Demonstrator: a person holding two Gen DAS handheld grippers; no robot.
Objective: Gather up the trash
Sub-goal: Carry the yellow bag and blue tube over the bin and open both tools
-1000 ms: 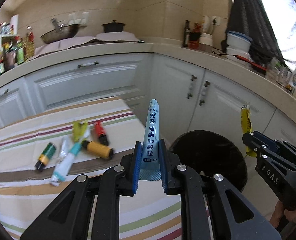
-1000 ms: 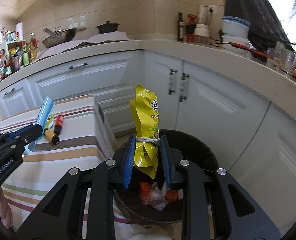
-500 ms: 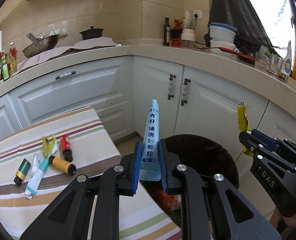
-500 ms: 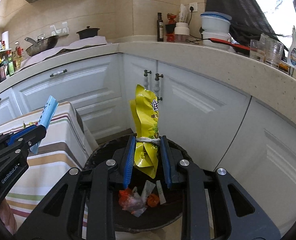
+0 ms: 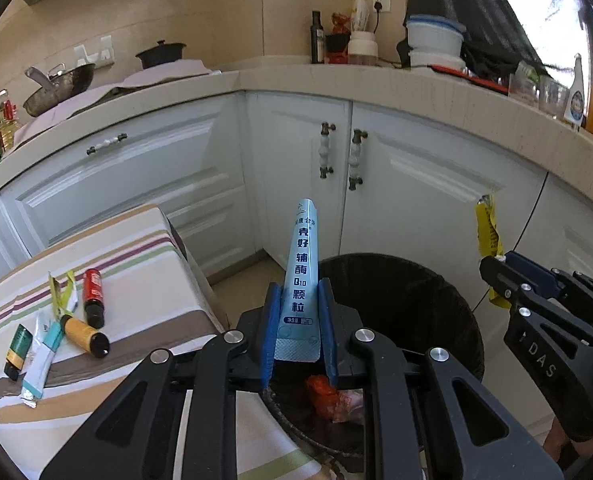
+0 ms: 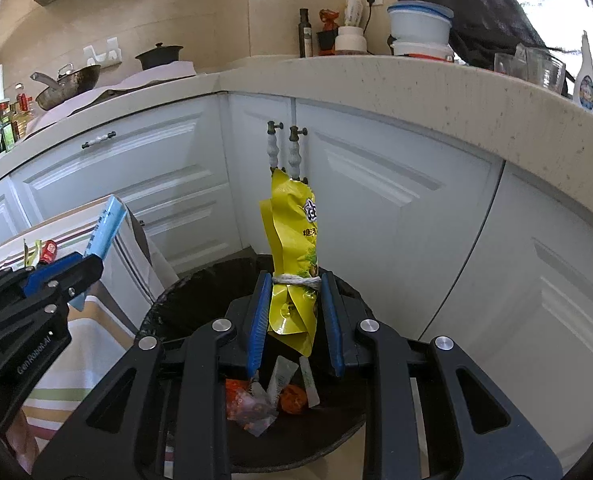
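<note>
Table point(image 5: 144, 240) receded; bin point(image 5: 436, 304) nearer.

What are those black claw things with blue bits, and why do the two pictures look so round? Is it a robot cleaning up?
No robot: a person holds a grabbing tool in each hand. A tiny wide-eyed camera sits on each tool, which bends the pictures round. One picture looks along the left gripper, which pinches a blue sachet. The other looks along the right gripper, which pinches a yellow snack bag tied with string. Both hang over a black trash bin with wrappers already inside. On the striped table beside it lie more bits: small bottles and packets.
</note>
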